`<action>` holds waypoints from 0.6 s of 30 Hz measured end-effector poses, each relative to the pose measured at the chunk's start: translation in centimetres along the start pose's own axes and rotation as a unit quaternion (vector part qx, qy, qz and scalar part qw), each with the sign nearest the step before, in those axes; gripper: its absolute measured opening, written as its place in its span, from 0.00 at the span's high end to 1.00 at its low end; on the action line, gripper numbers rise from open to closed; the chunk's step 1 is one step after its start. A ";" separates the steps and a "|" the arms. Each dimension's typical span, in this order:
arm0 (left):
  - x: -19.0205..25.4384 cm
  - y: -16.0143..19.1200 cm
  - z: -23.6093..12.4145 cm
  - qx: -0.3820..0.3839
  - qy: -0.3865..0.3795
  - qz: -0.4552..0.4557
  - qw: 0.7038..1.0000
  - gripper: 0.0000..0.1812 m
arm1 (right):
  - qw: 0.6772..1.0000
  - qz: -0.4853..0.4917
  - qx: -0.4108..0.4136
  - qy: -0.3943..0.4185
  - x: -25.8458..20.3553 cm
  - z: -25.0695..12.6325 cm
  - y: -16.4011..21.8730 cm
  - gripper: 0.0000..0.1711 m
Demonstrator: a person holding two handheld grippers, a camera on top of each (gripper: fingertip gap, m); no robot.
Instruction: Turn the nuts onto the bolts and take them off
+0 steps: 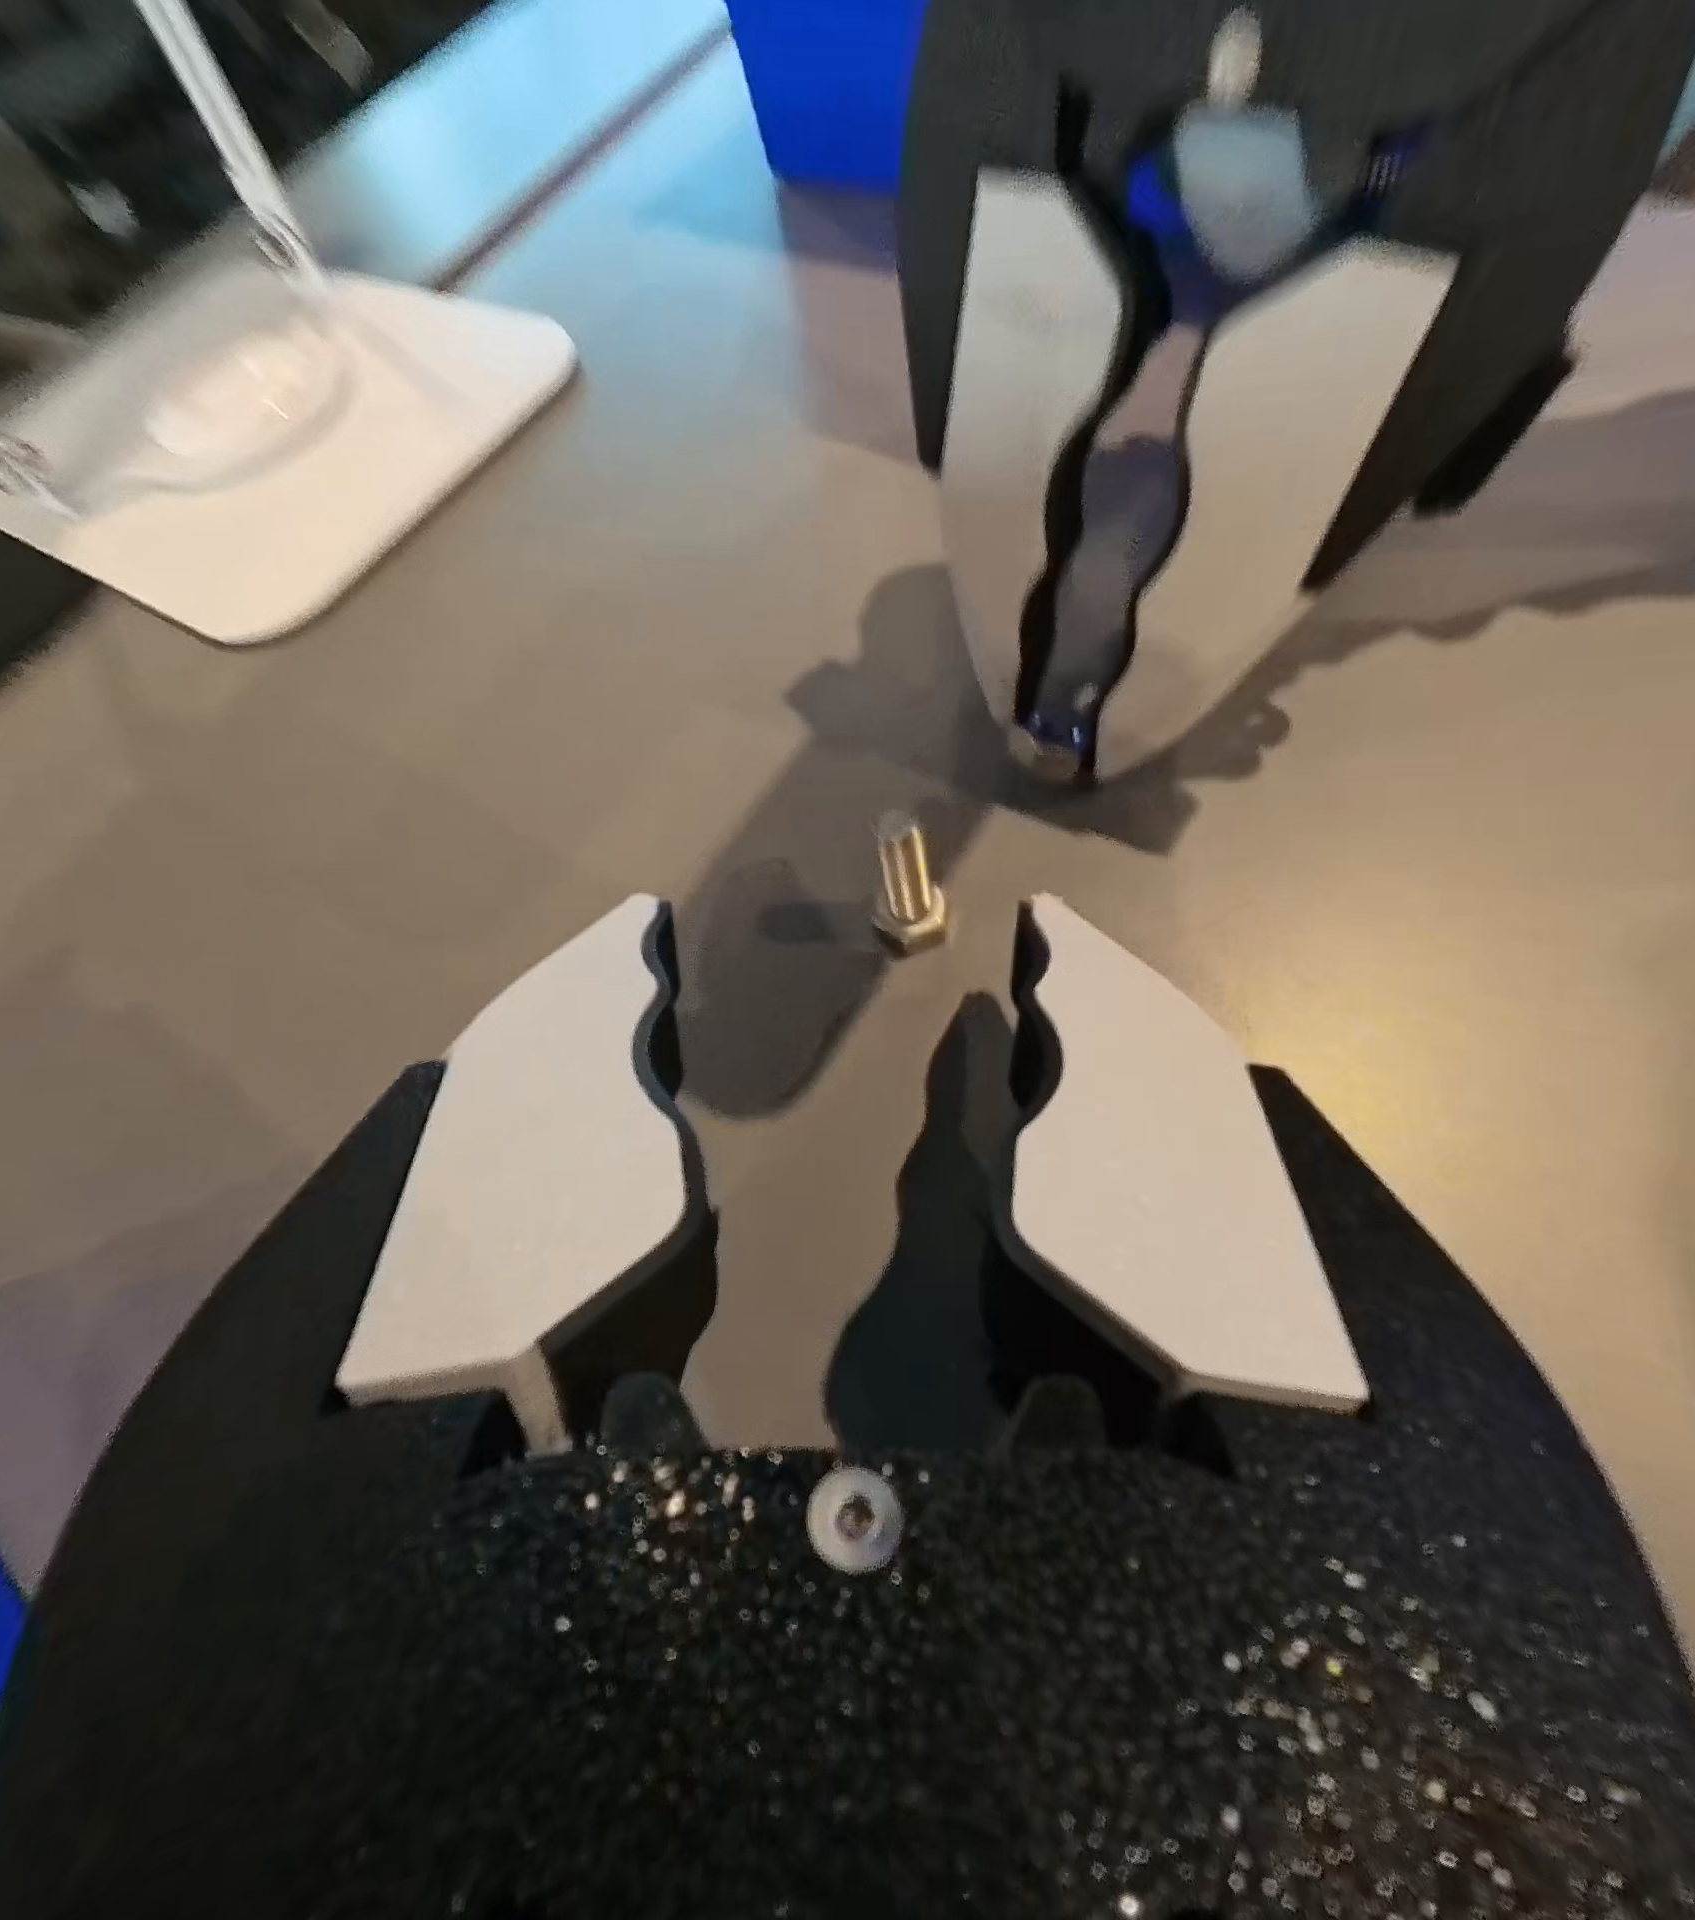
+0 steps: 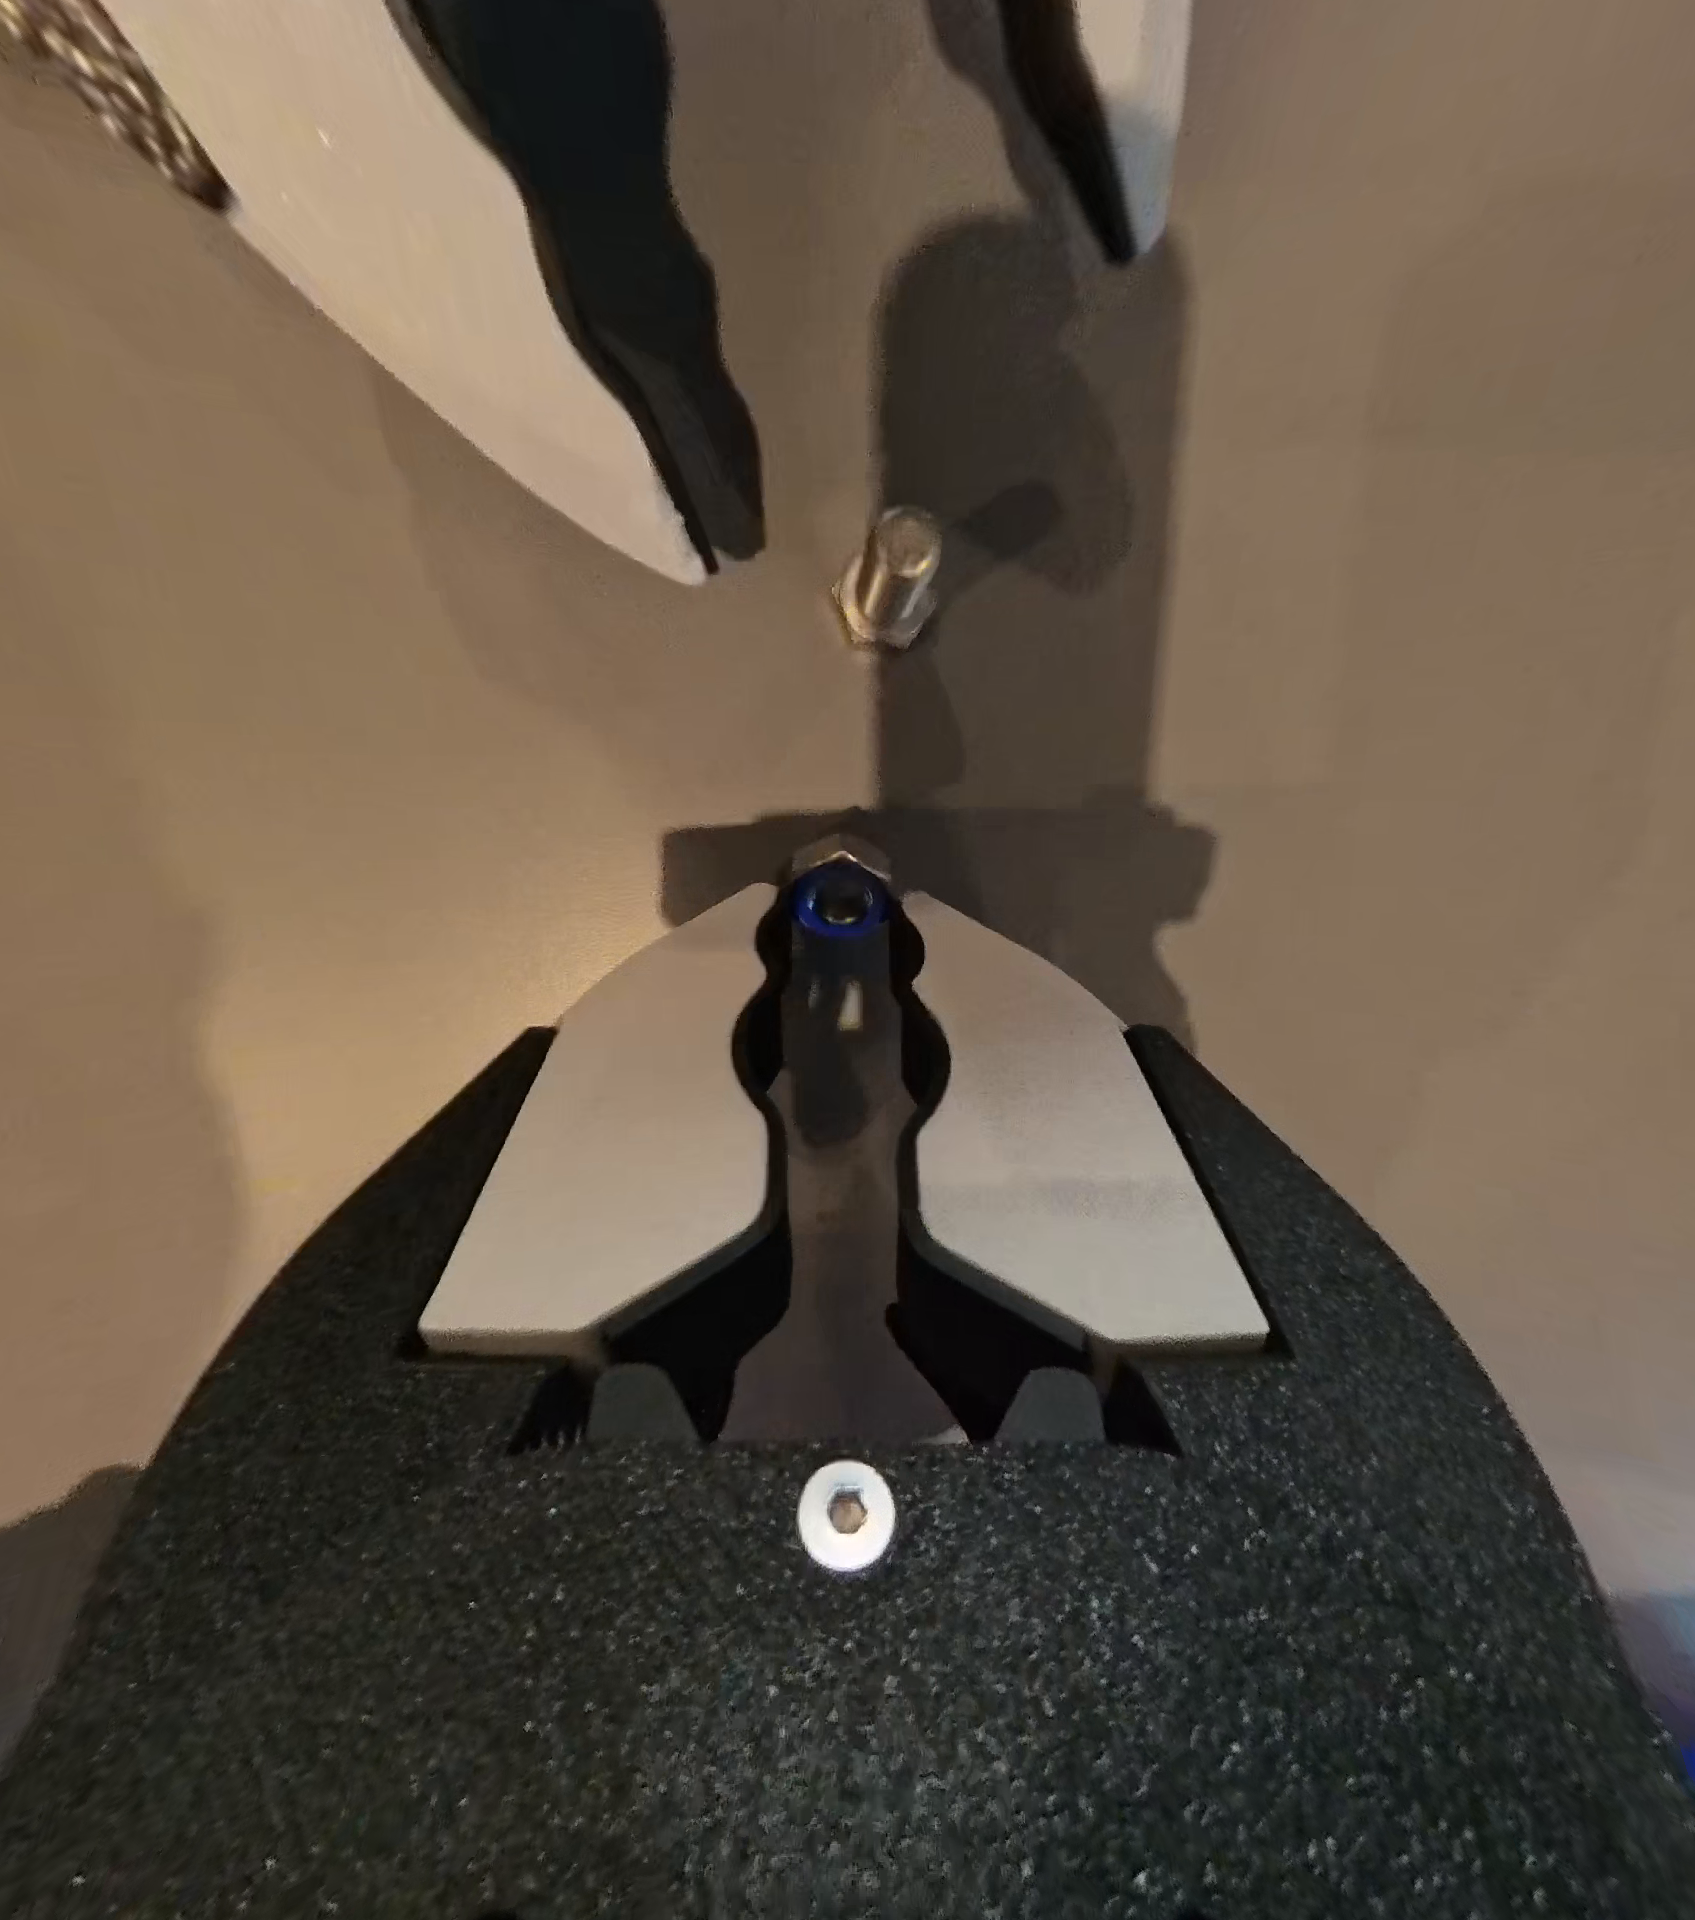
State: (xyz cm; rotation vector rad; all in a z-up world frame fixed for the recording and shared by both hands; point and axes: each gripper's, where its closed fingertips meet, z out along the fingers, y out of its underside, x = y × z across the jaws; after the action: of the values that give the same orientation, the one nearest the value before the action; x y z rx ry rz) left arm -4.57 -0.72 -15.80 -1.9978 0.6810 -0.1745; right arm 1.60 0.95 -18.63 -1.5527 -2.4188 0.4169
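Note:
A silver hex bolt (image 1: 905, 891) stands on its head on the grey table, thread up; it also shows in the right wrist view (image 2: 887, 588). My left gripper (image 1: 843, 920) is open and empty, its fingertips on either side of the bolt, just short of it. My right gripper (image 2: 838, 891) is shut on a metal nut with a blue insert (image 2: 835, 902), held at the tabletop a little beyond the bolt. In the left wrist view the right gripper (image 1: 1056, 732) faces me with the nut (image 1: 1053, 740) at its tips. The left gripper's fingers (image 2: 708, 488) show at the top of the right wrist view.
A white flat stand base (image 1: 303, 457) with a clear arm sits at the table's far left. A blue panel (image 1: 822, 83) stands behind the table. The grey tabletop (image 1: 303, 935) spreads around the bolt. Spacing between my two grippers at the tips: around 7 cm.

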 end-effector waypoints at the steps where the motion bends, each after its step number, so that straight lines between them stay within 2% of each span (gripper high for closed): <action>1: -0.1 -0.3 -0.1 0.010 -0.006 0.001 1.000 0.66 | 1.000 -0.004 -0.003 0.003 0.0 0.1 0.0 0.90; 6: -0.9 -1.0 -0.6 0.043 -0.048 0.019 0.998 0.68 | 0.998 0.012 0.054 0.011 -0.5 -0.1 -0.9 0.86; 8: -1.3 -1.3 -0.8 0.058 -0.066 0.024 0.996 0.69 | 0.995 0.050 0.091 -0.001 -1.1 -0.2 -0.9 0.81; 10: -1.9 -1.5 -1.1 0.073 -0.085 0.022 0.993 0.70 | 0.987 0.087 0.134 -0.006 -1.6 -0.4 -0.9 0.80; 15: -3.5 -2.3 -2.2 0.119 -0.131 0.001 0.984 0.73 | 0.958 0.157 0.232 0.058 -0.8 -1.1 -1.2 0.79; 18: -4.0 -2.5 -2.7 0.135 -0.147 -0.006 0.980 0.75 | 0.951 0.175 0.243 0.070 -0.9 -0.7 -1.0 0.81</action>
State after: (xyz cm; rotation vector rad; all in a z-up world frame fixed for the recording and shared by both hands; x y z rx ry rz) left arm -7.99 0.22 -11.72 -1.7206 0.4307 0.0228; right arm 1.32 -0.19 -17.64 -1.6967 -1.7490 0.8606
